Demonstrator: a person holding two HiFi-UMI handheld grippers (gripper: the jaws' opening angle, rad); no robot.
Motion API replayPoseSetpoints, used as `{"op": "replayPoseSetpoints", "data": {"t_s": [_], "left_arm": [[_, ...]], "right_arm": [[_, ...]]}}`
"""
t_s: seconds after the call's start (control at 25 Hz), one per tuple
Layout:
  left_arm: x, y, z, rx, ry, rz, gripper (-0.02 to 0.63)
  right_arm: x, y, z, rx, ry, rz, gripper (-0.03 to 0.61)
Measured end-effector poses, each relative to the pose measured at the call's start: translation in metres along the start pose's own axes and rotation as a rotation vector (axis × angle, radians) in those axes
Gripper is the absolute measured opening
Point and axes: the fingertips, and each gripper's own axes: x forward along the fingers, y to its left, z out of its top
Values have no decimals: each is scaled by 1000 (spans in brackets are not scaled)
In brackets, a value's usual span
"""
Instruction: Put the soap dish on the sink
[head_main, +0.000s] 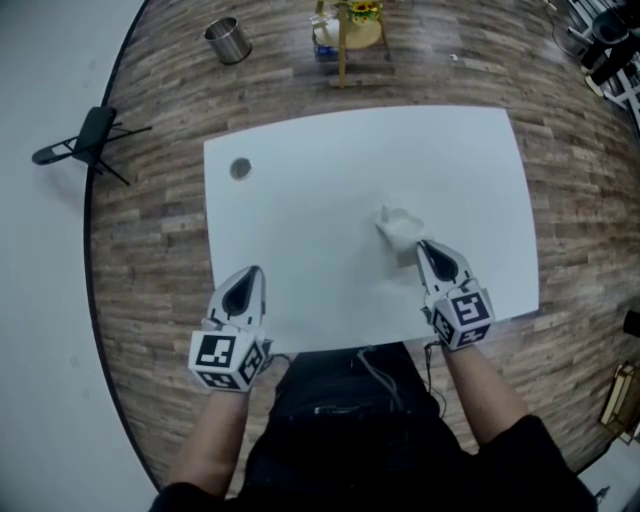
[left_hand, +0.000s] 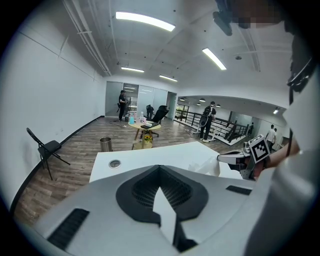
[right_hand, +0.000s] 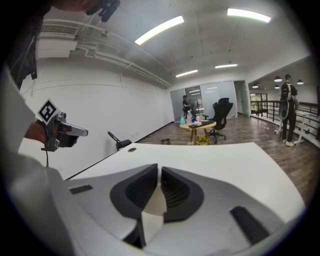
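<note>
The soap dish (head_main: 398, 230) is a small white piece on the white table (head_main: 300, 210), right of the middle. My right gripper (head_main: 421, 246) comes at it from the near side, its jaws shut on the dish's near edge. A pale sliver of the dish (right_hand: 156, 196) shows between the jaws of the right gripper (right_hand: 159, 171). From the left gripper view the dish (left_hand: 207, 165) sits at the tip of the right gripper (left_hand: 220, 158). My left gripper (head_main: 256, 270) rests at the table's near left, shut and holding nothing; its tips (left_hand: 160, 170) meet.
A round grey insert (head_main: 240, 168) is set in the table's far left corner. Beyond the table stand a metal bin (head_main: 228, 40), a black folding chair (head_main: 90, 135) and a small round table with flowers (head_main: 350, 28). People stand far back in the room (left_hand: 206, 120).
</note>
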Motion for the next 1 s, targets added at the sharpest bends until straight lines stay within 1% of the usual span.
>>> {"op": "replayPoseSetpoints", "data": {"t_s": [0.4,1.0], "left_arm": [[-1,-1,4,0,-10,-8,-11],[-14,-2,25,23,-58,-3,-11]], "right_arm": [[-2,0,-8,2,20,-6,34],[-7,-4,-25,-9,57,-17,34]]}}
